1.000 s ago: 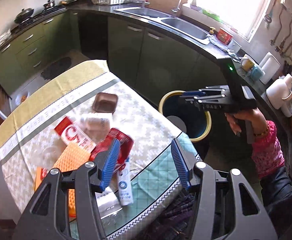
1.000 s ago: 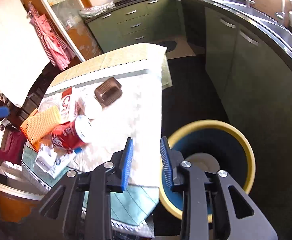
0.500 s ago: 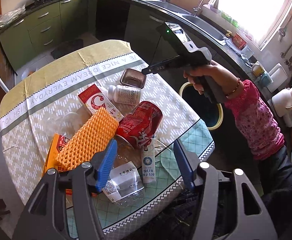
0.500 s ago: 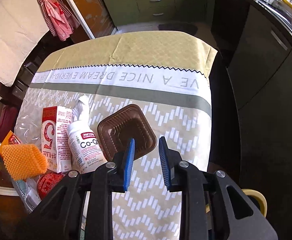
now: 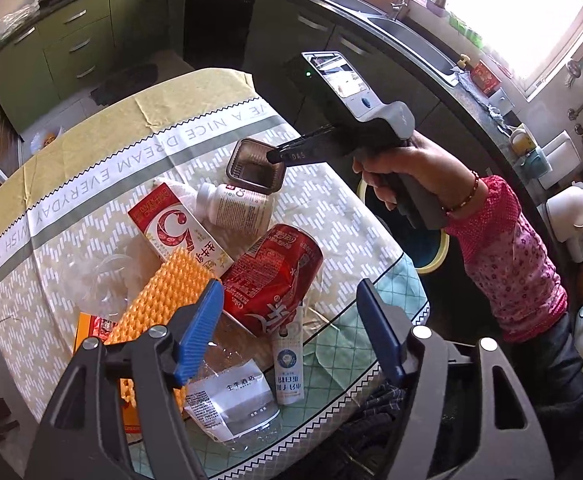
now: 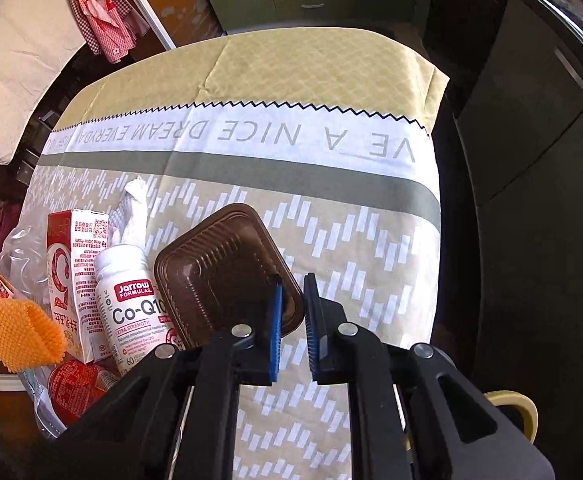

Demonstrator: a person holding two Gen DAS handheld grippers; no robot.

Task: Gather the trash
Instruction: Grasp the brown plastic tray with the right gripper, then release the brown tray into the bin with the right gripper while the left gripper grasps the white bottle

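Trash heap on the table [image 5: 195, 128], near its front edge; the bin [image 5: 437, 254] stands on the floor past the table's right edge, mostly hidden behind the person's hand [image 5: 407, 172].

Largest to smallest in the heap:
- clear bottle [image 5: 231, 396], flattened, nearest the left gripper [image 5: 289, 332]
- orange mesh [image 5: 159, 304], lying over an orange packet
- red can [image 5: 275, 276], on its side, dented
- red-white carton [image 5: 175, 232]
- pill bottle [image 5: 231, 204], on its side, touching the tray
- brown tray [image 6: 219, 272], farthest from the heap's front, tipped up at one corner
- small tube [image 5: 287, 364]

Change: a second ago the right gripper [image 6: 291, 320] hung over the bin; now it is at the tray. Its jaws have just been closing, with the tray's near corner rim between the pads; they look clamped on it.

Left gripper: jaws have just been opening, now wide apart, nothing between them, poised above the can and bottle.

Judgement: tray pickup is under way; carry to the bin comes next. A thin rim grip could slip. The left looks set to take the can.
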